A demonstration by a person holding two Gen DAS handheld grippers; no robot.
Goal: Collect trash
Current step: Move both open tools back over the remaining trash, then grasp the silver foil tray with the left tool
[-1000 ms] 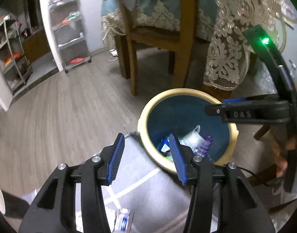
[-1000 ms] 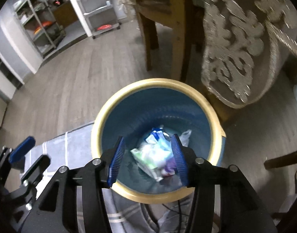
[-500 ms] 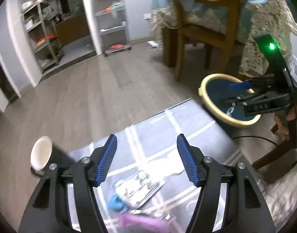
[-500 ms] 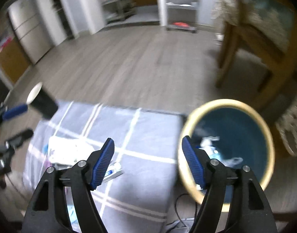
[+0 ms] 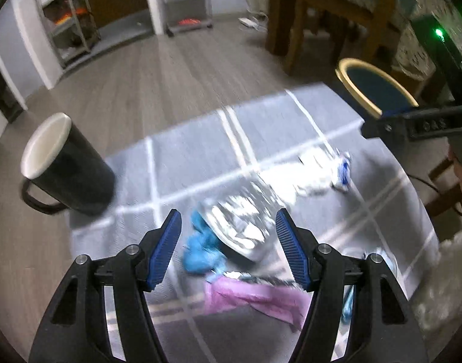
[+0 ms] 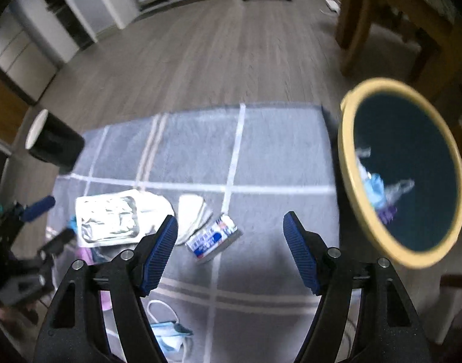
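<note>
Trash lies on a grey checked rug (image 6: 276,157): a silver foil pouch (image 5: 243,224) (image 6: 110,220), a blue crumpled scrap (image 5: 200,251), a pink wrapper (image 5: 255,298), a white folded tissue (image 6: 191,214), a blue-and-white packet (image 6: 213,237) and a blue face mask (image 6: 167,332). A blue bin with a yellow rim (image 6: 346,178) (image 5: 352,87) stands at the rug's right end and holds several wrappers. My left gripper (image 5: 228,245) is open above the foil pouch and blue scrap. My right gripper (image 6: 231,251) is open above the packet.
A black mug with a white inside (image 5: 61,166) (image 6: 52,142) stands on the rug's left corner. Wooden chair and table legs (image 5: 294,21) stand behind the bin. Metal shelves (image 5: 67,21) line the far wall across the wood floor.
Both grippers have swung left from above the bin to over the rug and come lower. The trash on the rug now lies close under both open grippers.
</note>
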